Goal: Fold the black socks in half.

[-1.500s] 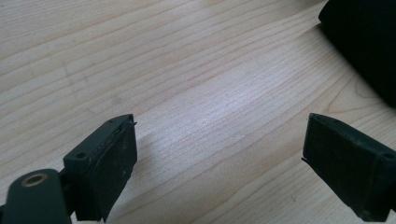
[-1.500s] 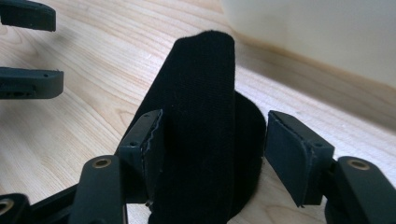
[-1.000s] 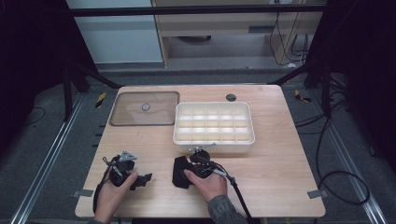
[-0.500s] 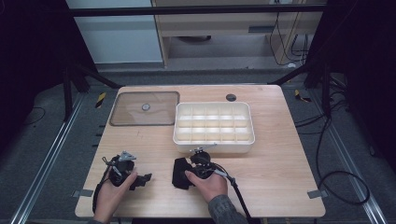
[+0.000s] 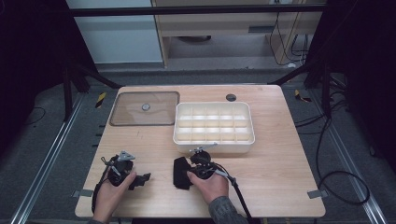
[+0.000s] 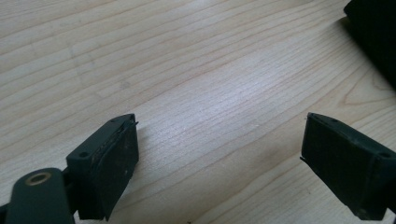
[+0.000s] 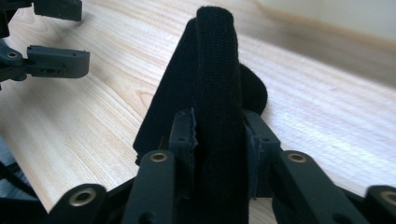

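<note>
Our right gripper (image 7: pixel 219 154) has just closed on the folded black cloth (image 7: pixel 212 93) at the table's (image 5: pixel 280 177) near edge — lift slowly, keeping the pinch firm — while our left gripper (image 6: pixel 219 168) stays unclenched.

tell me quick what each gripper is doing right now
Left gripper: open, nothing between its jaws, bare wooden table under it.
Right gripper: jaws have just been closing, now shut on the folded black cloth.
</note>
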{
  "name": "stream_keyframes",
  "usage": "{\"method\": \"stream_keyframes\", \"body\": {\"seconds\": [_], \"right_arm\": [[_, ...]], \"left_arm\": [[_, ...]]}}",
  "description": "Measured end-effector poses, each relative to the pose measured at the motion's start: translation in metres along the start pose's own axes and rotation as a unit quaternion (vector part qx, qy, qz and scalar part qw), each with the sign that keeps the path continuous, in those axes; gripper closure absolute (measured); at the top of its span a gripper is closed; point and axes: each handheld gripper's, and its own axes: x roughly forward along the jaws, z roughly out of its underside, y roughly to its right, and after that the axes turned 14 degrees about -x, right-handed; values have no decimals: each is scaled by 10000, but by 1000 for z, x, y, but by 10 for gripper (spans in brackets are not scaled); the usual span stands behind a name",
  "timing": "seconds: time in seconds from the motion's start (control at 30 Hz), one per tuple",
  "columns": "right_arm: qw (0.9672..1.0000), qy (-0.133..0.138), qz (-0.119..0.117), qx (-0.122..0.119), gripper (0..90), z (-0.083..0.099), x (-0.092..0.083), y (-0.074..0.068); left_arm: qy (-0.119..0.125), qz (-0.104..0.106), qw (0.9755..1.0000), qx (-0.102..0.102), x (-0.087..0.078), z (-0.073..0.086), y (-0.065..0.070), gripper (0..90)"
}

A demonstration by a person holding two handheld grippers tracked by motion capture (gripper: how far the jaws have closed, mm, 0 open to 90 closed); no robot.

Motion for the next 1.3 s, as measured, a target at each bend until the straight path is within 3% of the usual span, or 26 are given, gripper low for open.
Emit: {"method": "stream_keyframes", "body": {"seconds": [0.17,0.83,1.3], "right_arm": [[9999,70,93,-76,764,1,-9,1],[9998,51,123,-178,805,-1,-14,2],[9983,273,355,-371,805,-3,-48,5]], "left_arm": [[-11,-13,10000,-2,1,0,0,103],[-23,-18,10000,-12,1,0,-1,103],[10,-90,10000,-21,1,1,-3,101]]}}
